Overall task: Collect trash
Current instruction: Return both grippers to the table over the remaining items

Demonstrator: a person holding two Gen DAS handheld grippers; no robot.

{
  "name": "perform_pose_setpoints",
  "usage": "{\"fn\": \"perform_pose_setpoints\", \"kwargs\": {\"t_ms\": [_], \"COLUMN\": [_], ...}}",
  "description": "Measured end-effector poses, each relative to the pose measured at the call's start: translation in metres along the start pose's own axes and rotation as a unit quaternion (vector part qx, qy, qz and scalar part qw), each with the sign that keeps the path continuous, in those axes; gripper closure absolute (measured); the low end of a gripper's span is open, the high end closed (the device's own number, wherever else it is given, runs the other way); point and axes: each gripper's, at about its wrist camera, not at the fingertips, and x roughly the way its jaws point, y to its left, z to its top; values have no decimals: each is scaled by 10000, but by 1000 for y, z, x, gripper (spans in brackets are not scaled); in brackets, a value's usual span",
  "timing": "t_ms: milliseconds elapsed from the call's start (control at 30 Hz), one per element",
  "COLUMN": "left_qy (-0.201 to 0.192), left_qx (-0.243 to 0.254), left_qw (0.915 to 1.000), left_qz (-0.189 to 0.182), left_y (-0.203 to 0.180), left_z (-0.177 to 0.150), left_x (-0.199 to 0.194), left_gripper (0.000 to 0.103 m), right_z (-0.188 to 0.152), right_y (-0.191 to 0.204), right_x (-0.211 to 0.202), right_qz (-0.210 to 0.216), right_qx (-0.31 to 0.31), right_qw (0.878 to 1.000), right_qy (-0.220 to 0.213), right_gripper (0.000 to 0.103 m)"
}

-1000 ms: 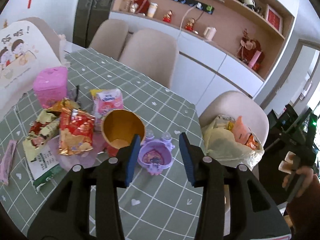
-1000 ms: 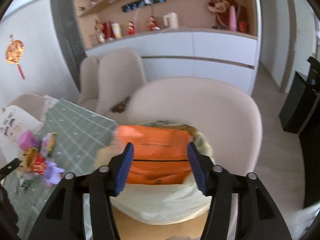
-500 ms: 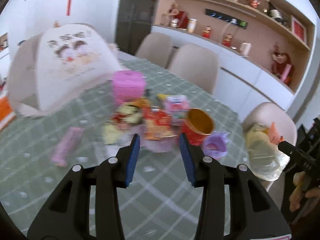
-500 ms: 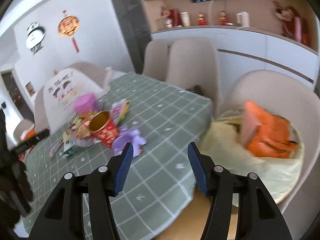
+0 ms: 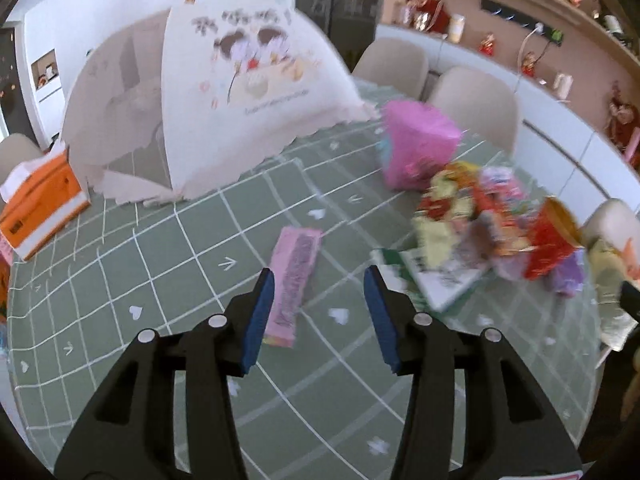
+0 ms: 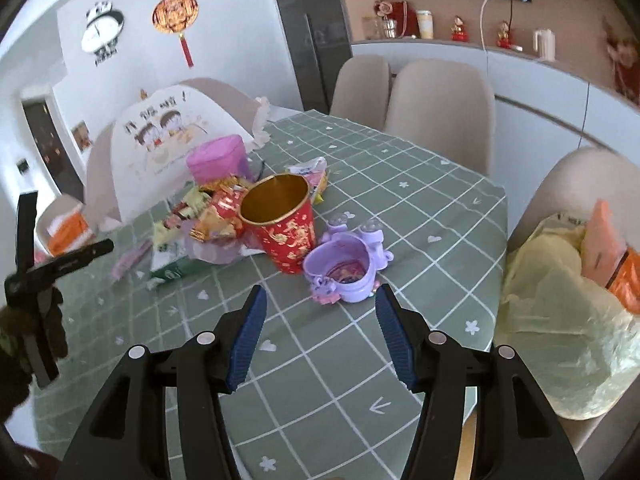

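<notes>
While the left tool [image 5: 318, 312] hangs above the green checked bench [image 5: 160, 264], its jaws have just been opening and hold nothing; a pink wrapper [image 5: 296, 280] lies flat just beyond its left pad. Nearby sits the wrapper pile [image 5: 472, 216]. Right tool [image 6: 318, 332] gapes empty before the purple cup [image 6: 344, 268] and red cup [image 6: 284, 224].

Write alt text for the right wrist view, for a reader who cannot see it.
The open, empty right claw hovers over a green checked table, pointing at a purple toy cup beside a red and gold paper cup. Snack wrappers are piled behind them; a yellow bag holding trash sits on a chair at right.
</notes>
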Motion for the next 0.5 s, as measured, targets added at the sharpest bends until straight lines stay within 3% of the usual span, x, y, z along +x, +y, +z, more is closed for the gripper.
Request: {"fn": "perform_pose_setpoints", "kwargs": {"t_ms": [167, 367, 433, 467, 500], "left_qy": [208, 350, 583, 676, 633], "left_qx": [-89, 49, -81, -97, -27], "left_qw": [9997, 9992, 9981, 9976, 9980], "left_qz": [-121, -194, -172, -121, -8], "left_y": [18, 22, 23, 23, 20], "left_z": [8, 10, 10, 10, 11], "left_x": [33, 54, 65, 70, 69], "left_gripper": [59, 59, 59, 61, 73], "right_z": [-2, 0, 3, 4, 5], "right_y": [-6, 6, 8, 9, 9], "right_x": [7, 20, 24, 25, 25], "right_qz": [8, -128, -118, -105, -84], "right_qx": [306, 112, 110, 128, 131], "right_qw": [9995, 9998, 9998, 9997, 9997], "right_qy": [34, 95, 128, 174, 190], "right_gripper": [49, 49, 49, 49, 49]}}
